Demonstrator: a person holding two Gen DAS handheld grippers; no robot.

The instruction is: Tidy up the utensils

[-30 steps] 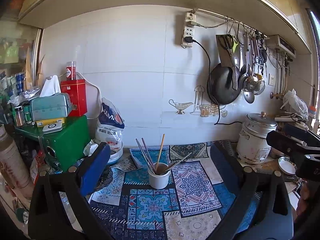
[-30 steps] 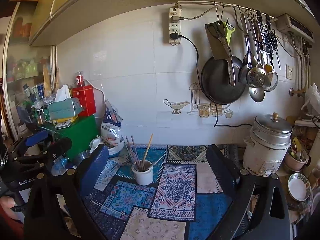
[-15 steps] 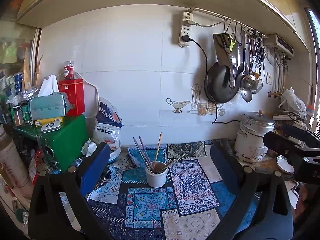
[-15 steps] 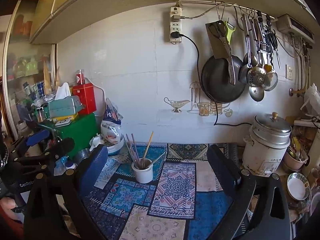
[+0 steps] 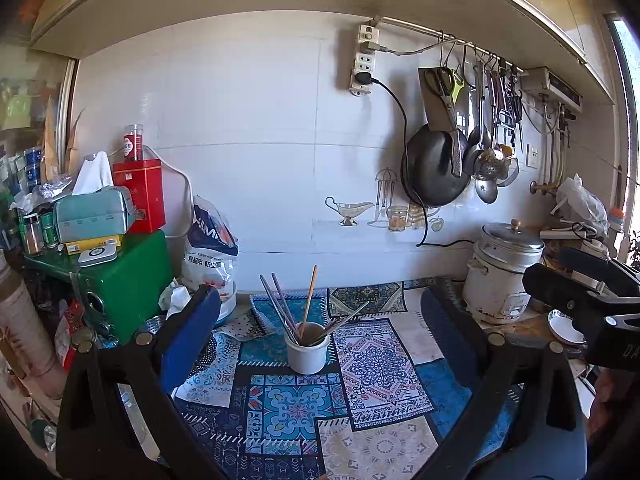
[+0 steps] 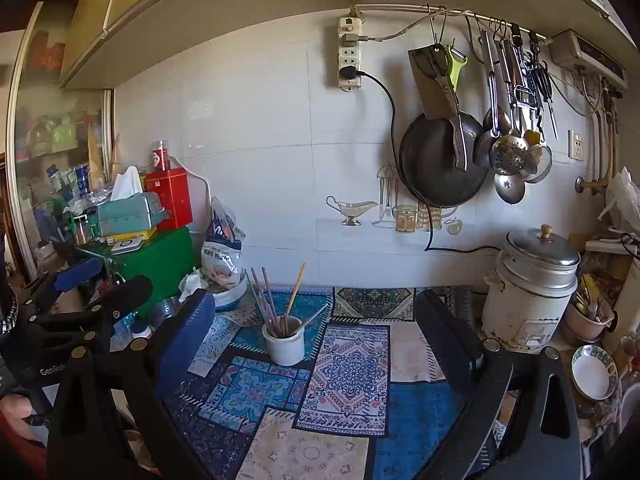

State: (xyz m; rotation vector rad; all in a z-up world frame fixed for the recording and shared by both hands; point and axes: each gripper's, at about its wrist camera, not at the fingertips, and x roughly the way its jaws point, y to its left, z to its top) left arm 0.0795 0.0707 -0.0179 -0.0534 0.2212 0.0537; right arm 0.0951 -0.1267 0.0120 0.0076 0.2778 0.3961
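Note:
A white cup (image 5: 307,350) (image 6: 285,340) stands on the patterned mat (image 5: 372,364) (image 6: 348,368) and holds several chopsticks (image 5: 309,300) (image 6: 295,290) and thin utensils that lean outward. My left gripper (image 5: 320,312) is open, with the cup between and beyond its fingertips and nothing held. Open too is my right gripper (image 6: 316,312), raised in front of the cup and empty. Each gripper shows at the edge of the other's view: the right one (image 5: 588,292), the left one (image 6: 92,292).
A pan (image 6: 440,160), ladles and scissors hang on a wall rail. A metal rice cooker (image 6: 532,280) stands at the right, a small bowl (image 6: 594,372) near it. A green box (image 5: 120,276), tissue box (image 5: 92,212), red tin (image 5: 140,192) and a bag (image 5: 212,248) crowd the left.
Both grippers have drifted slightly, so the cup sits a little lower and more central in each view. Both stay open and empty.

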